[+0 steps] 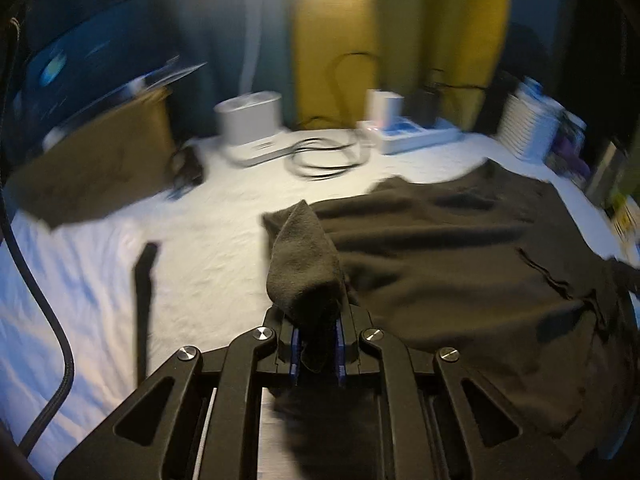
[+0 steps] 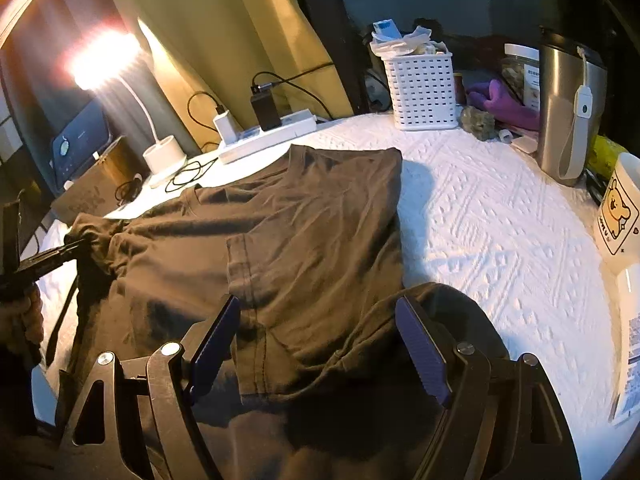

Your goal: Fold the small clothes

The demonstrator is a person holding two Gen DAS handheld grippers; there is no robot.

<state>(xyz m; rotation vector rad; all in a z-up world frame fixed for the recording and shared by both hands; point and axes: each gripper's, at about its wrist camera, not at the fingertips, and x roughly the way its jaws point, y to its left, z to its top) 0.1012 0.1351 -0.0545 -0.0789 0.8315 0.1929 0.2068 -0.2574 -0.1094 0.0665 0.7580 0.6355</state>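
Note:
A dark brown T-shirt (image 2: pixel 312 224) lies spread and wrinkled on the white textured tablecloth (image 2: pixel 500 208). My left gripper (image 1: pixel 316 334) is shut on a bunched corner of the shirt (image 1: pixel 304 264), and the fabric stands up in a peak between the blue pads. In the right wrist view that same gripper (image 2: pixel 70 250) shows at the far left, pinching the shirt's left edge, with a hand behind it. My right gripper (image 2: pixel 318 304) stands open over the shirt's near edge. Its blue pads (image 2: pixel 420 344) are wide apart, and the cloth lies loose under them.
Along the back stand a lit desk lamp (image 2: pixel 160 152), a power strip (image 2: pixel 268 136) with chargers and loose cables (image 1: pixel 324 156). To the right are a white basket (image 2: pixel 424 88), a steel tumbler (image 2: pixel 568 104) and a bear mug (image 2: pixel 618 212). A brown box (image 1: pixel 100 160) sits at left.

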